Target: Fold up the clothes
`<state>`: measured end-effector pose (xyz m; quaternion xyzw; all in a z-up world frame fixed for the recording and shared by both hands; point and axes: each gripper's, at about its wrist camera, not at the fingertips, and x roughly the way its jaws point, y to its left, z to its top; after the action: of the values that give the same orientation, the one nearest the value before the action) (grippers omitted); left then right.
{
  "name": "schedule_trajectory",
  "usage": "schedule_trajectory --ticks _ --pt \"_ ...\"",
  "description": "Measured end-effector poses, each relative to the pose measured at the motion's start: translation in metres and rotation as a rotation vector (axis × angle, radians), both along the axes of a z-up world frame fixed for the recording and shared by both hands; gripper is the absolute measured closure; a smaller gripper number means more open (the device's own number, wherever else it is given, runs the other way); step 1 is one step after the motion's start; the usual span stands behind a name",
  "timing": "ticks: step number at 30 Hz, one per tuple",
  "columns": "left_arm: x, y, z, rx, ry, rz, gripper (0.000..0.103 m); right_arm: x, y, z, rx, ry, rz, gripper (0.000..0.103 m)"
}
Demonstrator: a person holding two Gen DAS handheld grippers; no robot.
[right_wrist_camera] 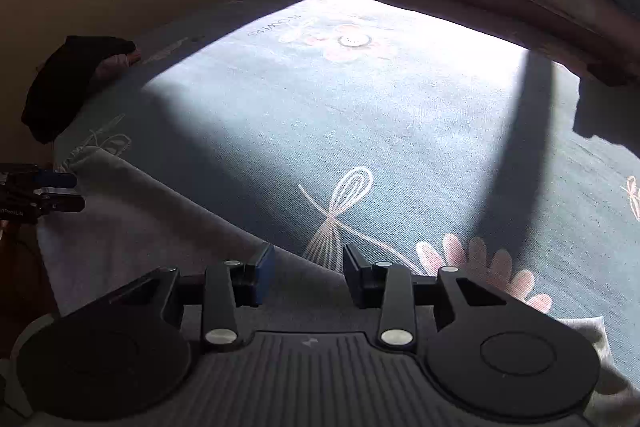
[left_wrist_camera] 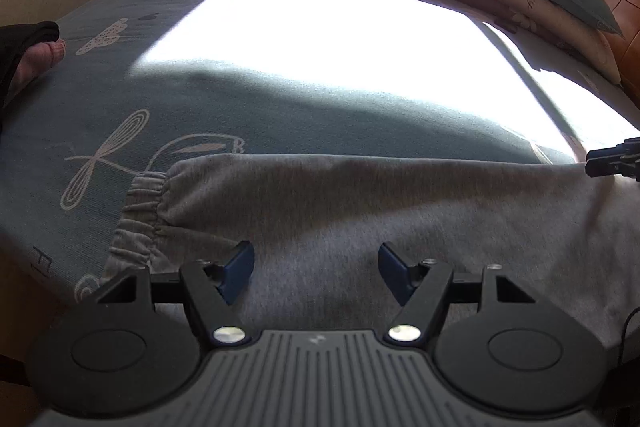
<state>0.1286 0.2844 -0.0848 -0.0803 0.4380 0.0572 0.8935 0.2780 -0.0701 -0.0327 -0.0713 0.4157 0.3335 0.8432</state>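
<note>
Left wrist view: left gripper (left_wrist_camera: 316, 273) hangs released over the grey sweatpants (left_wrist_camera: 360, 211) lying on the blue bedsheet (left_wrist_camera: 120, 99), elastic cuff (left_wrist_camera: 140, 219) showing. Right wrist view: right gripper (right_wrist_camera: 308, 273), jaws apart and empty, sits over the garment's edge; a flower print (right_wrist_camera: 488, 267) appears only here.
</note>
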Motion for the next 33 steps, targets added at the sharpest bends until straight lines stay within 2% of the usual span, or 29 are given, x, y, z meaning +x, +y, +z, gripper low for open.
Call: schedule_trajectory --ticks 2,4,6,10,13,15,18,22,24,26,27,30,33 --pt "-0.011 0.004 -0.004 0.001 0.007 0.018 0.034 -0.002 -0.001 -0.019 -0.006 0.023 -0.022 0.061" --pt "-0.019 0.008 -0.002 -0.001 0.021 0.024 0.032 -0.002 0.004 -0.038 0.011 0.033 -0.040 0.056" --pt "-0.022 0.009 0.000 0.015 0.042 0.040 0.032 -0.010 0.013 -0.041 0.070 -0.007 -0.034 0.033" --pt "-0.017 0.001 0.009 0.055 0.043 0.041 0.033 -0.026 0.036 -0.034 0.036 -0.100 0.046 0.033" --pt "-0.005 -0.007 0.010 0.037 0.013 -0.006 0.032 -0.039 0.024 -0.020 0.006 -0.178 0.061 0.034" --pt "0.002 -0.008 0.003 0.041 0.029 -0.002 0.032 -0.040 0.005 -0.014 -0.044 -0.215 -0.005 0.034" --pt "0.008 -0.006 -0.008 0.043 0.052 0.019 0.031 -0.022 -0.038 -0.013 -0.103 -0.222 -0.181 0.034" --pt "0.007 -0.007 -0.009 0.044 0.054 0.015 0.027 0.014 -0.086 -0.026 -0.037 -0.148 -0.380 0.034" --pt "0.009 -0.007 -0.009 0.044 0.059 0.011 0.023 0.032 -0.099 -0.042 0.020 -0.080 -0.416 0.029" --pt "0.011 -0.008 -0.009 0.047 0.064 0.012 0.023 0.037 -0.101 -0.051 0.088 -0.083 -0.410 0.021" --pt "0.011 -0.008 -0.009 0.047 0.064 0.014 0.023 0.039 -0.098 -0.050 0.102 -0.076 -0.402 0.021" --pt "0.011 -0.009 -0.009 0.042 0.060 0.016 0.021 0.026 -0.101 -0.031 0.078 -0.145 -0.411 0.022" --pt "0.013 -0.010 -0.010 0.043 0.058 0.017 0.019 0.017 -0.122 -0.028 0.026 -0.166 -0.502 0.022"
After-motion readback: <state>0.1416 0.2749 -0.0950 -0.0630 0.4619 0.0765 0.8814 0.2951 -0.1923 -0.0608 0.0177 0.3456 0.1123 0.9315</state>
